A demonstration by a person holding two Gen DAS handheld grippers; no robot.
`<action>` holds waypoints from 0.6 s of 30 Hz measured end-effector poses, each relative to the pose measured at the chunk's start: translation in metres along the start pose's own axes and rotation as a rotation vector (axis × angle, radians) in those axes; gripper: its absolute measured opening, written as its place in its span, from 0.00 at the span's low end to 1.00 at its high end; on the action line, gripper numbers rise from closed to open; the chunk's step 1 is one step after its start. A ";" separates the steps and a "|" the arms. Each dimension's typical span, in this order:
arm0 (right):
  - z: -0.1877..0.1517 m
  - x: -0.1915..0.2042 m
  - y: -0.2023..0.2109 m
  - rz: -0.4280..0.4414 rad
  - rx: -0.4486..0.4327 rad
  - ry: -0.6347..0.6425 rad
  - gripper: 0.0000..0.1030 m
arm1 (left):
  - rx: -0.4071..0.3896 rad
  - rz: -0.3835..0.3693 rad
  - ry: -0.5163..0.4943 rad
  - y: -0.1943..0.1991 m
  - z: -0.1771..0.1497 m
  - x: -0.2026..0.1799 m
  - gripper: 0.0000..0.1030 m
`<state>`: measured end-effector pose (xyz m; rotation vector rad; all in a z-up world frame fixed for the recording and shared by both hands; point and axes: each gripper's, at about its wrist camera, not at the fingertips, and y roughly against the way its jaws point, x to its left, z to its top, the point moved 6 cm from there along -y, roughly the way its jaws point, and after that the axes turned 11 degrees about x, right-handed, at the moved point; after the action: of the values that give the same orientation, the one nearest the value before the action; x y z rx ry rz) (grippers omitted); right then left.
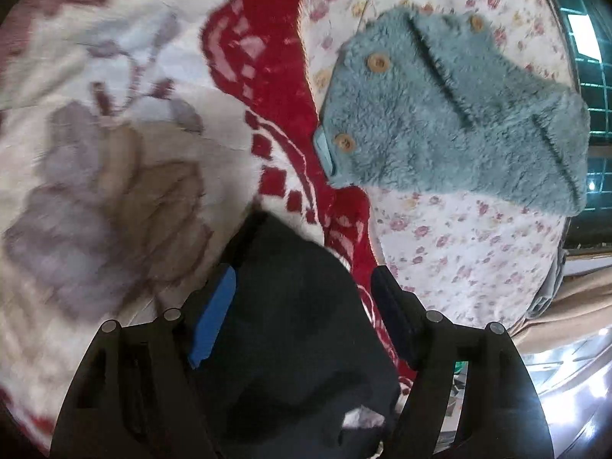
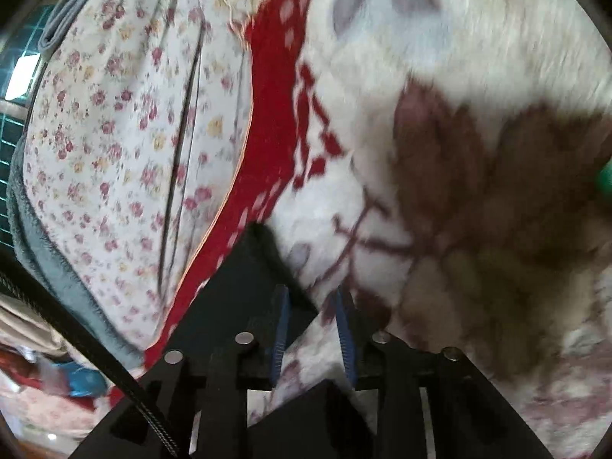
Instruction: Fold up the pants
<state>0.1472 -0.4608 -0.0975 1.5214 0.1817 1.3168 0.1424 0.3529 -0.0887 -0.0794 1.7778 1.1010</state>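
Black pants (image 1: pixel 290 325) lie bunched between the fingers of my left gripper (image 1: pixel 302 283) over a cream and red fleece blanket (image 1: pixel 114 153). The jaws stand wide apart around the cloth, not pinching it. In the right wrist view a black corner of the pants (image 2: pixel 244 279) lies to the left of my right gripper (image 2: pixel 311 298). Its blue pads (image 2: pixel 346 329) stand a narrow gap apart, with only blanket (image 2: pixel 478 191) showing between them. Both views are blurred.
A fluffy teal garment with wooden buttons (image 1: pixel 459 114) lies on a floral sheet (image 1: pixel 459 252) at the upper right of the left view. The floral sheet (image 2: pixel 114 134) fills the left of the right view. A window grid (image 1: pixel 589 57) is beyond the bed edge.
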 end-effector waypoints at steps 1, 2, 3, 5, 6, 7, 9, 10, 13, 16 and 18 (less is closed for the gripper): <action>0.001 0.002 0.003 -0.006 -0.017 0.013 0.23 | -0.011 -0.001 -0.012 -0.005 0.005 0.000 0.71; 0.002 0.004 0.003 -0.003 -0.021 0.022 0.23 | -0.030 0.010 -0.021 -0.006 0.008 -0.001 0.71; 0.002 0.005 0.002 0.004 -0.018 0.029 0.23 | -0.051 0.019 -0.033 -0.005 0.011 -0.001 0.71; 0.001 0.006 -0.002 0.019 -0.002 0.025 0.23 | -0.068 0.031 -0.065 -0.007 0.017 -0.002 0.71; 0.001 0.006 -0.005 0.022 0.007 0.017 0.23 | -0.072 0.037 -0.073 -0.008 0.019 -0.001 0.71; 0.001 0.005 -0.007 0.029 0.012 0.006 0.23 | -0.076 0.038 -0.080 -0.009 0.021 0.001 0.71; 0.001 0.001 -0.009 0.036 0.019 -0.019 0.23 | -0.072 0.038 -0.092 -0.012 0.026 0.001 0.71; 0.001 0.001 -0.009 0.031 0.016 -0.020 0.23 | -0.055 0.034 -0.105 -0.016 0.026 0.000 0.71; 0.002 0.003 -0.002 0.016 -0.018 -0.007 0.23 | -0.001 0.034 -0.156 -0.029 0.024 -0.008 0.71; 0.003 0.005 0.003 0.015 -0.038 0.007 0.23 | 0.010 0.081 -0.183 -0.034 0.021 -0.011 0.71; 0.003 0.005 0.003 0.011 -0.040 0.007 0.24 | 0.015 0.056 -0.176 -0.033 0.019 -0.010 0.71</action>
<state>0.1497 -0.4610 -0.0915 1.4862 0.1515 1.3270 0.1773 0.3426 -0.1033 0.0751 1.6387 1.0995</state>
